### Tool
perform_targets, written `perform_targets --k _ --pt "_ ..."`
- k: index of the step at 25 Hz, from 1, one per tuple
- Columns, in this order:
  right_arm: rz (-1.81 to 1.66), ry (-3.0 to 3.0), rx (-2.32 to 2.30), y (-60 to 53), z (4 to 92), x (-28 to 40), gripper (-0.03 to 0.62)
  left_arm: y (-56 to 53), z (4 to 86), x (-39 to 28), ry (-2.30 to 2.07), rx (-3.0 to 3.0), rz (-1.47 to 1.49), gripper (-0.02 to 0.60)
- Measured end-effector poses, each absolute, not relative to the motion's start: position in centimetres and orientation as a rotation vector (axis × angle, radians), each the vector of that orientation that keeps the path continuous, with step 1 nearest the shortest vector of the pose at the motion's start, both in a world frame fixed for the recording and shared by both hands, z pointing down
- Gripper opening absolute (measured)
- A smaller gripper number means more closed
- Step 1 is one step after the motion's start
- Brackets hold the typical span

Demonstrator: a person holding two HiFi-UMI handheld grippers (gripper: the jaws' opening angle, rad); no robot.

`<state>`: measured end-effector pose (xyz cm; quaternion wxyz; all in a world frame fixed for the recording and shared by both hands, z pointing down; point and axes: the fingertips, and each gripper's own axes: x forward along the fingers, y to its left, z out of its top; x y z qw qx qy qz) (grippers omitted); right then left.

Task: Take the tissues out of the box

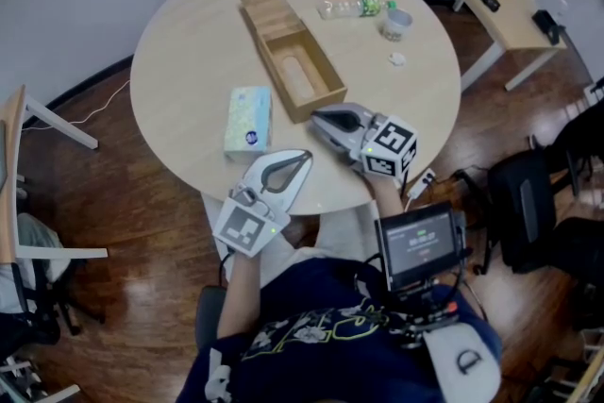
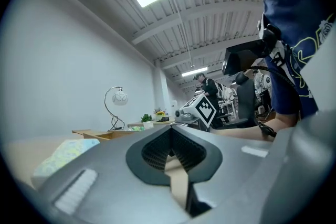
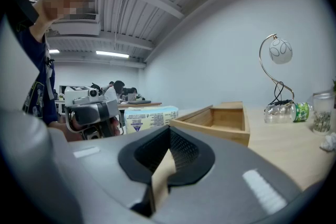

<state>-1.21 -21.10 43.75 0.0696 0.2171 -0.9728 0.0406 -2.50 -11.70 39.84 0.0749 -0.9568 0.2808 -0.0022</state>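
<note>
Pale-blue tissue pack point(image 1: 248, 120) lies near left hand-held gripper point(image 1: 300, 159), outside wooden box point(image 1: 267, 9).

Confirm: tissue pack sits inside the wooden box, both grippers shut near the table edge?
No. The head view shows the tissue pack on the table beside the wooden box, not inside. Left gripper and right gripper are shut near its edge.

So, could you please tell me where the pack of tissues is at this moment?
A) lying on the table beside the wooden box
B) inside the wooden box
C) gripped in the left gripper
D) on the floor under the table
A: the tissue pack lies flat on the table, outside the open wooden box and beside its near end.
</note>
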Motion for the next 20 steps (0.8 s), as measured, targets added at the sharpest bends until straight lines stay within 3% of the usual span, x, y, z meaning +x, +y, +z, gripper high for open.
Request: perform_targets --k 20 --pt "0.122 -2.923 0.644 -20.99 43.90 -1.21 -0.005 -11.65 39.84 -2.52 0.842 -2.862 0.001 0.002"
